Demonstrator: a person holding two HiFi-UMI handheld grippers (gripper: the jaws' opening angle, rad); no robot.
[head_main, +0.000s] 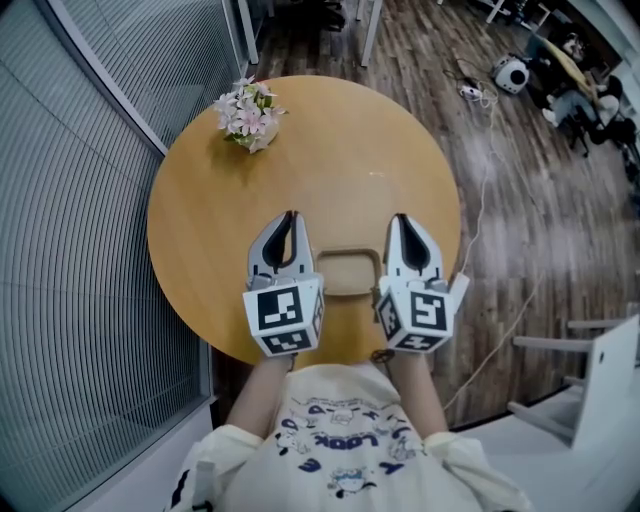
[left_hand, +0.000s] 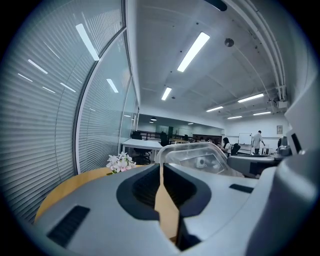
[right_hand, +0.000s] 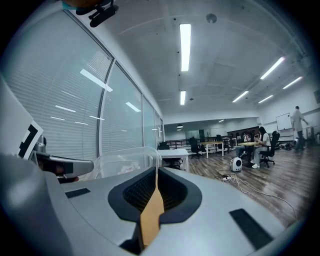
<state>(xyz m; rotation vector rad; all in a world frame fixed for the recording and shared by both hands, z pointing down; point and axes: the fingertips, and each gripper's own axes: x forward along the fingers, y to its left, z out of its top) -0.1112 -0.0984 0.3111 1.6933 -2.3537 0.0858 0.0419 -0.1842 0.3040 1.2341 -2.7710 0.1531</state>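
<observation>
I hold both grippers side by side, low over the near part of a round wooden table (head_main: 340, 160). The left gripper (head_main: 291, 216) has its jaws closed together with nothing between them, and in the left gripper view the left gripper (left_hand: 160, 162) shows only a thin slit. The right gripper (head_main: 400, 218) is shut and empty too, its jaws likewise meeting in the right gripper view (right_hand: 157, 170). Between the grippers a clear plastic container (head_main: 347, 272) lies on the table. It appears to the right of the left jaws (left_hand: 200, 155) and to the left of the right jaws (right_hand: 125, 165).
A small bunch of pink and white flowers (head_main: 247, 112) stands at the table's far left edge. A glass wall with blinds (head_main: 90, 250) runs along the left. On the wood floor at right lie a white cable (head_main: 480, 210) and a white chair (head_main: 600, 390).
</observation>
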